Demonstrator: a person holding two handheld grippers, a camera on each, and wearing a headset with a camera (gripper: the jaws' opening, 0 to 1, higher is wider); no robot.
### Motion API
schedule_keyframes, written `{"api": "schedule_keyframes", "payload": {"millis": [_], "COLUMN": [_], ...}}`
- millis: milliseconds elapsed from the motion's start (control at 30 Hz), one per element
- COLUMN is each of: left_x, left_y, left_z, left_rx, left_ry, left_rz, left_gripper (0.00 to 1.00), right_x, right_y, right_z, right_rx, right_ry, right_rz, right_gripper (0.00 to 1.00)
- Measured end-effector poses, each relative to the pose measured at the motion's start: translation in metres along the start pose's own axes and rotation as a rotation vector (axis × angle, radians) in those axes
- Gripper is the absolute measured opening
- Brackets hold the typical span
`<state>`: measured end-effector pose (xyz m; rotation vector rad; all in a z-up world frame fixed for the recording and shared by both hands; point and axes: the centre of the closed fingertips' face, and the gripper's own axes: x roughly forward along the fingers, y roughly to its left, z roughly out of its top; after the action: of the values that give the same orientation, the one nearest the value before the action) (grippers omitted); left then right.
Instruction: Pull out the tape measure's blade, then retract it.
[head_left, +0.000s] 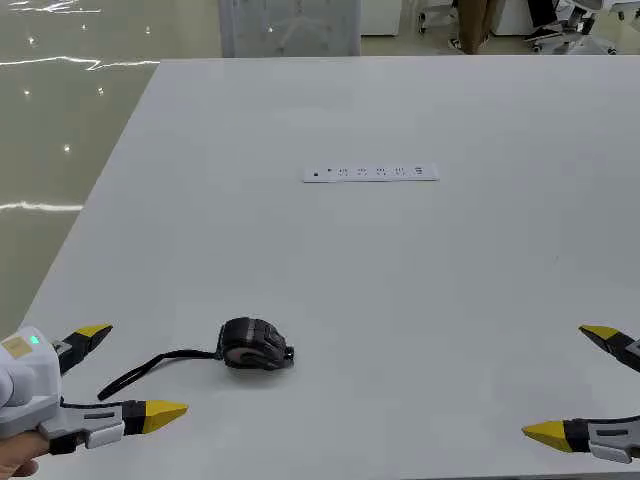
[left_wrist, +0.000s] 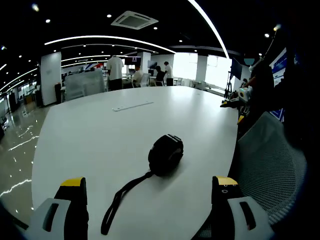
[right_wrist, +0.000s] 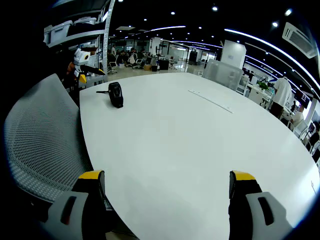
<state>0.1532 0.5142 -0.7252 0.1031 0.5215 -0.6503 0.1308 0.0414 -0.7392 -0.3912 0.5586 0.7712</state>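
Black tape measure (head_left: 255, 345) lies on the white table (head_left: 400, 260) just ahead of the left gripper (head_left: 130, 370), whose jaws are spread and touch nothing. Its strap (head_left: 150, 368) trails back between them. Right gripper (head_left: 575, 382), likewise spread, is well apart.

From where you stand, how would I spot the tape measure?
Start at the wide white table and look to its near edge, on the left. The tape measure lies there, just ahead of the left tongs. It is a small black rounded case trailing a black wrist strap, unlike the flat white power strip farther back.
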Motion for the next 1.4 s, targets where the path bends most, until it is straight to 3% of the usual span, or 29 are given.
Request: {"api": "schedule_keyframes", "payload": {"millis": [333, 467, 800, 967, 1033, 1133, 1400], "left_x": [-0.002, -0.002, 0.005, 0.007, 0.008, 0.011, 0.027], "left_y": [-0.003, -0.002, -0.004, -0.01, -0.01, -0.012, -0.019], "left_z": [0.001, 0.005, 0.01, 0.01, 0.009, 0.01, 0.019], "left_rx": [0.0, -0.013, 0.02, 0.017, 0.029, 0.035, 0.14], "left_ry": [0.002, -0.016, -0.012, 0.011, 0.031, 0.063, 0.136], "left_rz": [-0.015, -0.02, -0.032, -0.064, -0.071, -0.096, -0.16], "left_gripper": [1.0, 1.0, 1.0, 1.0, 1.0, 1.0, 1.0], "right_x": [0.001, 0.001, 0.0, -0.001, 0.001, 0.003, 0.015], "right_y": [0.002, 0.002, -0.001, -0.004, -0.004, -0.005, -0.001], "right_z": [0.003, -0.001, 0.004, 0.013, 0.014, 0.019, 0.032], "right_rx": [0.01, -0.019, -0.032, -0.028, -0.099, -0.106, -0.116], "right_ry": [-0.009, 0.018, 0.017, 0.001, 0.022, 0.017, 0.0], "right_rz": [0.013, 0.014, 0.016, 0.001, 0.005, 0.014, 0.048], "right_gripper": [1.0, 1.0, 1.0, 1.0, 1.0, 1.0, 1.0]}}
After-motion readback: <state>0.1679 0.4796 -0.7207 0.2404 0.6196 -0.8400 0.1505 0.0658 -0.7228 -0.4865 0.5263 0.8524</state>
